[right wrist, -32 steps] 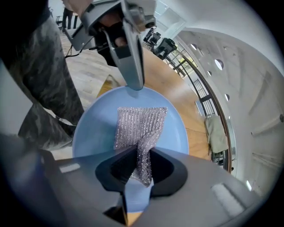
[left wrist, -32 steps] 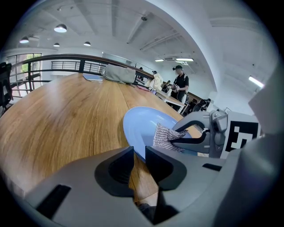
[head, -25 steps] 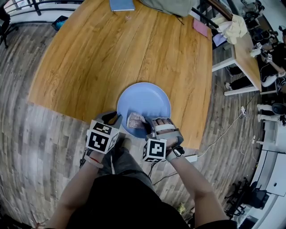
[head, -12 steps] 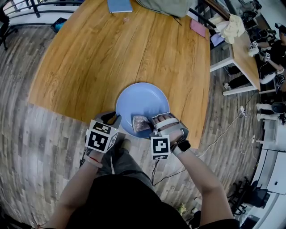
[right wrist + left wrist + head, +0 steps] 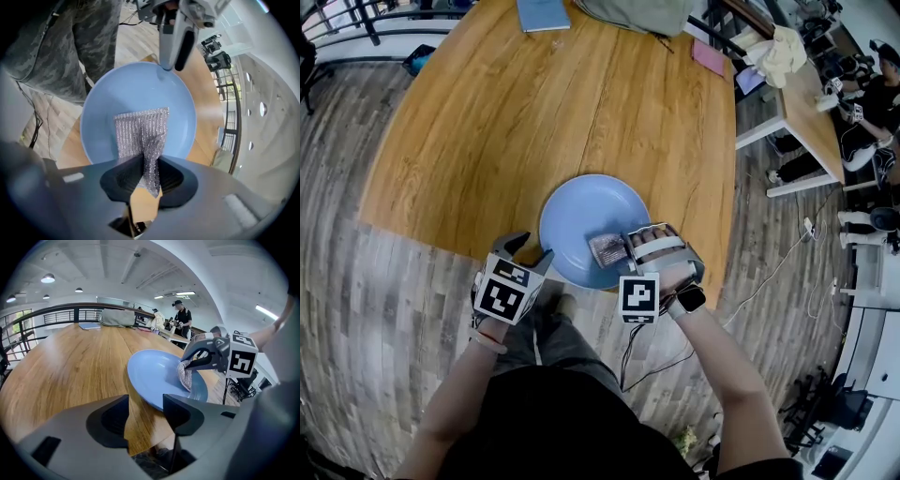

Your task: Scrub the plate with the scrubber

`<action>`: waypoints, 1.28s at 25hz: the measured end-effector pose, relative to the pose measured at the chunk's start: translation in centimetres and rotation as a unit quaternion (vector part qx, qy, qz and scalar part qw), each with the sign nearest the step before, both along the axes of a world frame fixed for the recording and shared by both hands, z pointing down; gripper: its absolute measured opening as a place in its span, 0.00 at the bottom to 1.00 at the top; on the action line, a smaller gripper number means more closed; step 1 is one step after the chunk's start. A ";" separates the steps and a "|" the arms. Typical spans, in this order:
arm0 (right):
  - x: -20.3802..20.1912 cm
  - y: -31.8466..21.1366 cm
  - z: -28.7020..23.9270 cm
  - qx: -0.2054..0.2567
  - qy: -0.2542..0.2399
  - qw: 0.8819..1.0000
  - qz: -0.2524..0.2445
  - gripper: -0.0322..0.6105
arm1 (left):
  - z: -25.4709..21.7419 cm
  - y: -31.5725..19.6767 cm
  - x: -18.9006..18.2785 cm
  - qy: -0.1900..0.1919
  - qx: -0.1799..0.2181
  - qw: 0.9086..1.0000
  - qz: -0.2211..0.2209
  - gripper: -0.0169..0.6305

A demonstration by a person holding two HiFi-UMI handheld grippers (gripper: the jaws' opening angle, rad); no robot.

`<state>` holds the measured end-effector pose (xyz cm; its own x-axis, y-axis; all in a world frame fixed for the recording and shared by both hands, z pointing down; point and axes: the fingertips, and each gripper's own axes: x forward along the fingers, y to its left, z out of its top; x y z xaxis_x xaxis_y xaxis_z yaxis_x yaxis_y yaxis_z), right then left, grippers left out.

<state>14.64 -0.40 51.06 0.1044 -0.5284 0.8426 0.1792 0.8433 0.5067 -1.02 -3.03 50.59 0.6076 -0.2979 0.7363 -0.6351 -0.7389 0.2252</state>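
The right gripper (image 5: pixel 143 164) has its fingers clamped on the silver scrubber (image 5: pixel 140 131), which rests on the blue plate (image 5: pixel 581 211) at the tabletop's (image 5: pixel 534 112) near edge. The left gripper's (image 5: pixel 145 401) fingers have just been opening, with nothing pinched and the plate's rim just ahead. Scrubbing appears to be under way, not finished.

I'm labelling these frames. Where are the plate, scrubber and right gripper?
plate (image 5: pixel 579 211): head view, bare blue floor.
scrubber (image 5: pixel 140 129): right gripper view, middle of its mesh.
right gripper (image 5: pixel 143 169): right gripper view, between its fingertips, shut on the scrubber.
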 end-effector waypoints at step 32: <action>3.1 -1.5 -14.7 0.192 -0.646 0.606 0.423 0.18 | -13.0 -7.0 2.1 0.167 0.206 0.964 -0.003 0.02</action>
